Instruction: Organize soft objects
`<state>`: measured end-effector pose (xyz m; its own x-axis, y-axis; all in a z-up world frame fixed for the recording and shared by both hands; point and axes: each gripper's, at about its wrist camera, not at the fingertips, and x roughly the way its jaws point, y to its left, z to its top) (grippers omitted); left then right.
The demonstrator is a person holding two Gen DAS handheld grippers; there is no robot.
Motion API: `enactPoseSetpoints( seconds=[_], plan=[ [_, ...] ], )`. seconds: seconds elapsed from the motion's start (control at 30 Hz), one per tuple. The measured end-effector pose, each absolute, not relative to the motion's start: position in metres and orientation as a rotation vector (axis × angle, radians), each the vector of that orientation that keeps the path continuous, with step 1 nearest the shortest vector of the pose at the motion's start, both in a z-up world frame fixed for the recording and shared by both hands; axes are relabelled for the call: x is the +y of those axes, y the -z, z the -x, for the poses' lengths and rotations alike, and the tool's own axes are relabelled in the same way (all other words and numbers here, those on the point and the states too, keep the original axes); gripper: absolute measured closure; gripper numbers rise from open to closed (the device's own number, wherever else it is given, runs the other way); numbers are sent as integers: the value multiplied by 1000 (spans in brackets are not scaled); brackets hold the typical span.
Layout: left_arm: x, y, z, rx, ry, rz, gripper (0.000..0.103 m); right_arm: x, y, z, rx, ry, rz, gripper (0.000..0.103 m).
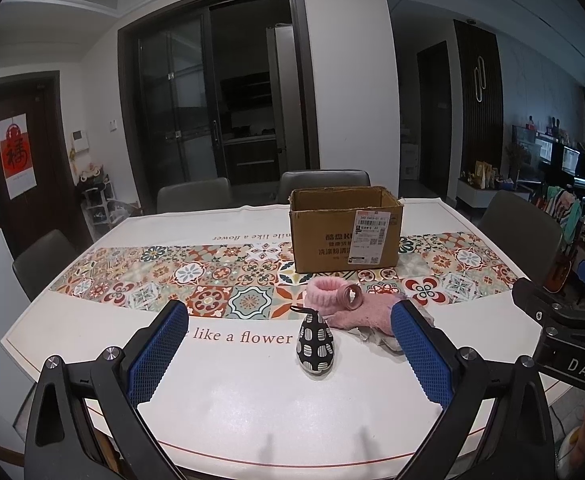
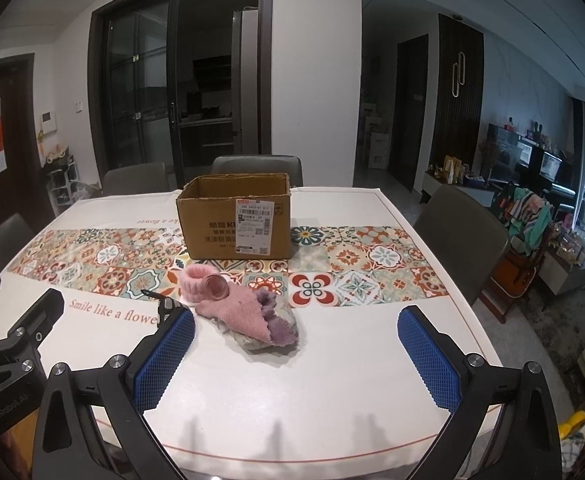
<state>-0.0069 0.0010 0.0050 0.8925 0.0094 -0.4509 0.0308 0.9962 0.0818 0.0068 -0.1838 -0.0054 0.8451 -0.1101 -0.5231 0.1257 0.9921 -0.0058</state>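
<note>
Left gripper (image 1: pixel 288 328) and right gripper (image 2: pixel 296 328), both spread wide and empty, hover above the table (image 1: pixel 228 400). Soft booties, one patterned (image 1: pixel 315 343) and one pink (image 2: pixel 228 304), lie at 12 o'clock, before the open cardboard box (image 2: pixel 236 220), presumably their destination.

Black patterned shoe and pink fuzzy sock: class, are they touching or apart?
Apart. The left wrist view shows a strip of white tablecloth between the black patterned shoe and the pink fuzzy sock.
</note>
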Motion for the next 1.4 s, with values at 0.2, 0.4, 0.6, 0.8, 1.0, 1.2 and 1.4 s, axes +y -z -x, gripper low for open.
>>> enactPoseSetpoints(
  seconds=[0.2, 0.4, 0.6, 0.8, 1.0, 1.2, 1.4],
  plan=[
    [1, -5, 7, 471, 13, -88, 0, -184, 6, -6, 549, 125, -28, 0],
    [1, -5, 8, 474, 15, -89, 0, -183, 4, -4, 548, 125, -29, 0],
    [0, -5, 7, 477, 18, -91, 0, -183, 3, -3, 550, 126, -29, 0],
    [-4, -6, 5, 479, 21, -94, 0, -184, 4, -3, 551, 128, -32, 0],
    [-5, -5, 5, 478, 19, -94, 0, -186, 4, -4, 551, 127, -33, 0],
    [-5, -4, 5, 482, 21, -94, 0, -186, 4, -4, 551, 127, -33, 0],
    [-6, 0, -1, 501, 26, -95, 0, -185, 9, -7, 560, 124, -35, 0]
  ],
)
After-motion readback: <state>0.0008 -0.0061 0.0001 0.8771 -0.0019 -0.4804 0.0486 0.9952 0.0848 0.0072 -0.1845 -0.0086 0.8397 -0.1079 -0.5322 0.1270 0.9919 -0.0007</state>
